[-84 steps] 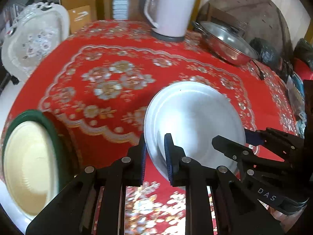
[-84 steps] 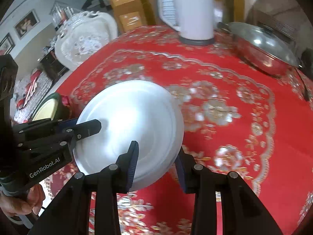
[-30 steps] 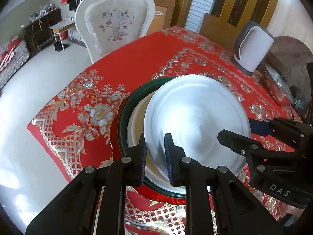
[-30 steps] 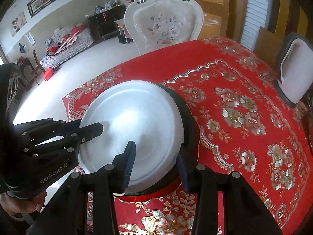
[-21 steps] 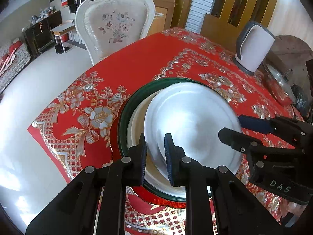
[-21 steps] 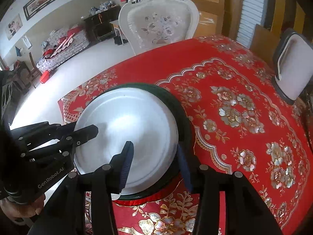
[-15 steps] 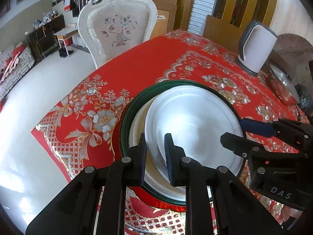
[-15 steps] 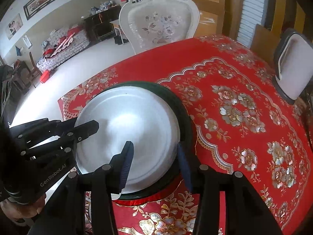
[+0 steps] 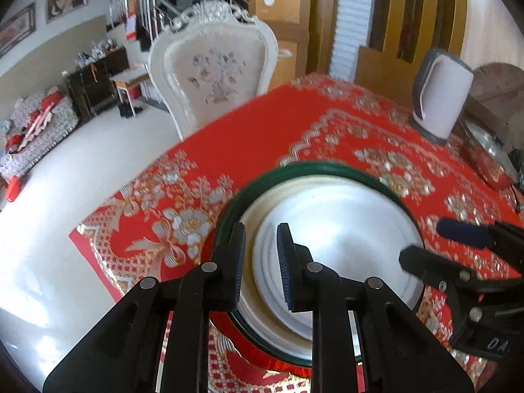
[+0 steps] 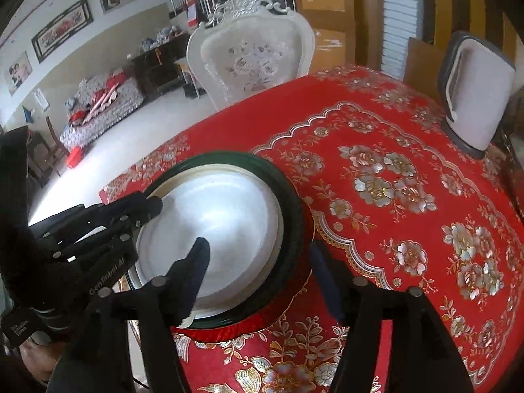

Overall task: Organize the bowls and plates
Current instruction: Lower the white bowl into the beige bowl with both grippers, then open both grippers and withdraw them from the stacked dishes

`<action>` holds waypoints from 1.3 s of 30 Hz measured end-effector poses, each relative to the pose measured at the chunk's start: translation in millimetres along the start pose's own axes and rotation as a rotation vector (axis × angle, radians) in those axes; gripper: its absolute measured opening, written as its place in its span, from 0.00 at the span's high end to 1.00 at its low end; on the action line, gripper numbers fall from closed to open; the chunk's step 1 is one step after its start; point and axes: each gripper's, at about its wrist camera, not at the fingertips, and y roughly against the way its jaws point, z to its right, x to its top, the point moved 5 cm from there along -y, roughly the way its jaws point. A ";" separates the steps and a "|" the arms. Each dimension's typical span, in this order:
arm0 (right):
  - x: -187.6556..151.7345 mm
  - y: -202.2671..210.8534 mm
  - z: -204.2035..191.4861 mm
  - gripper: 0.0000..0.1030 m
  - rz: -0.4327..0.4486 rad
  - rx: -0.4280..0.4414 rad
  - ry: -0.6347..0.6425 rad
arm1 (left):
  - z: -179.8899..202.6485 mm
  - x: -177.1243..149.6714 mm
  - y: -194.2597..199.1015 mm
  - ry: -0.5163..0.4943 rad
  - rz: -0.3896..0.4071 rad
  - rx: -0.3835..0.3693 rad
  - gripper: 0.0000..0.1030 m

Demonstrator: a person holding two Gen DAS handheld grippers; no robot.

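Resting round glossy white plate point(image 9: 340, 229), green-rimmed dish point(image 9: 229, 209)

My left gripper point(image 9: 261, 255) pointed steeply downward from the bottom centre of its own view, and its jaws had just been opening a little, with a narrow gap between the blue pads. In the right wrist view it reached in from the left edge. My right gripper point(image 10: 258, 268) sat at the bottom centre of its own frame, jaws having just spread wide. In the left wrist view its fingers point(image 9: 422, 262) entered from the right edge.
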 end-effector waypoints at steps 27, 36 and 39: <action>-21.4 38.5 0.3 0.23 0.336 -0.159 -0.022 | -3.3 -18.6 62.8 0.075 0.280 0.063 0.34; -25.4 35.7 6.3 0.23 0.327 -0.157 -0.047 | -5.3 -17.8 67.9 0.062 0.298 0.095 0.24; -26.7 37.0 6.5 0.23 0.327 -0.168 -0.044 | -3.5 -19.1 64.3 0.050 0.281 0.087 0.24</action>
